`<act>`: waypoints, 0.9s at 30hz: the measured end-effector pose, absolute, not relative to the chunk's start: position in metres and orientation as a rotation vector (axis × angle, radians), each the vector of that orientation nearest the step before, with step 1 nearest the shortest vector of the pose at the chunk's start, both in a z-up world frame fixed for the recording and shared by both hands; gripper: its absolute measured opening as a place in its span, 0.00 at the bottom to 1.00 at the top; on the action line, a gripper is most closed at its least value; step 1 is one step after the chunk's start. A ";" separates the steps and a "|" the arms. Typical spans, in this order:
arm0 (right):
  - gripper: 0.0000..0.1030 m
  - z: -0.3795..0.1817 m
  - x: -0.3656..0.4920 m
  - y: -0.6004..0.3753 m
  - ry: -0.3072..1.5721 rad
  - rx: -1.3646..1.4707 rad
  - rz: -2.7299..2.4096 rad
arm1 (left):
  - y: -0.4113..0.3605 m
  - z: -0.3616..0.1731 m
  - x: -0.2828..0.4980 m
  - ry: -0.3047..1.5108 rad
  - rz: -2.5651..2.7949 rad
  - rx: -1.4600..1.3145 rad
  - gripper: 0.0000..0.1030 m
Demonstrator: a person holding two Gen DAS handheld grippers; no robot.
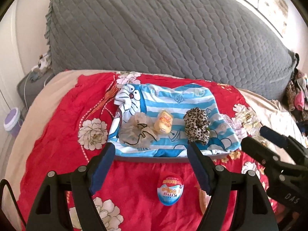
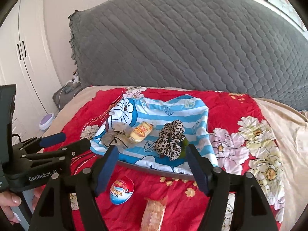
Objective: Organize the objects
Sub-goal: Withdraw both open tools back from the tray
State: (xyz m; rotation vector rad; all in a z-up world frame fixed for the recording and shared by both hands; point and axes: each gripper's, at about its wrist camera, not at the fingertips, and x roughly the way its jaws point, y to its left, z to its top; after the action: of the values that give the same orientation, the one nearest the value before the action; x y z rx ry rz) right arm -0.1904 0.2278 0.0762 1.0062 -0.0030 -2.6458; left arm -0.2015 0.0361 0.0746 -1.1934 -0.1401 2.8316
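Observation:
A blue-striped cartoon cloth (image 1: pixel 163 100) (image 2: pixel 173 107) covers a grey tray, whose front rim (image 1: pixel 154 159) shows. On the cloth lie a beige scrunchie (image 1: pixel 134 132) (image 2: pixel 115 134), a yellow snack pack (image 1: pixel 163 123) (image 2: pixel 140 132) and a leopard-print scrunchie (image 1: pixel 196 127) (image 2: pixel 171 138). A red-and-blue egg (image 1: pixel 170 190) (image 2: pixel 121 190) rests on the quilt in front of the tray, with an orange packet (image 2: pixel 154 213) nearer still. My left gripper (image 1: pixel 151 150) (image 2: pixel 74 139) hovers open above the egg. To its right, my right gripper (image 2: pixel 152 150) (image 1: pixel 254 136) is open too, with nothing between its fingers.
A red floral quilt (image 1: pixel 57 125) covers the bed, and a grey quilted headboard cover (image 1: pixel 163 34) rises behind it. A purple-lidded tub (image 1: pixel 12 119) stands on the floor at left. Clothes (image 1: pixel 296 96) pile up at far right. A person's hand (image 2: pixel 9 202) holds the left gripper.

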 end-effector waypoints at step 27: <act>0.81 0.129 -0.110 0.233 0.016 0.886 -2.699 | 0.034 0.116 -0.134 -0.073 2.856 -1.108 0.77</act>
State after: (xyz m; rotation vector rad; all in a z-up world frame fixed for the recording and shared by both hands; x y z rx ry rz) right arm -0.1096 0.2328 0.1294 0.8861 0.0164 -2.6988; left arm -0.1339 0.0339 0.1161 -1.1085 -0.0731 2.8557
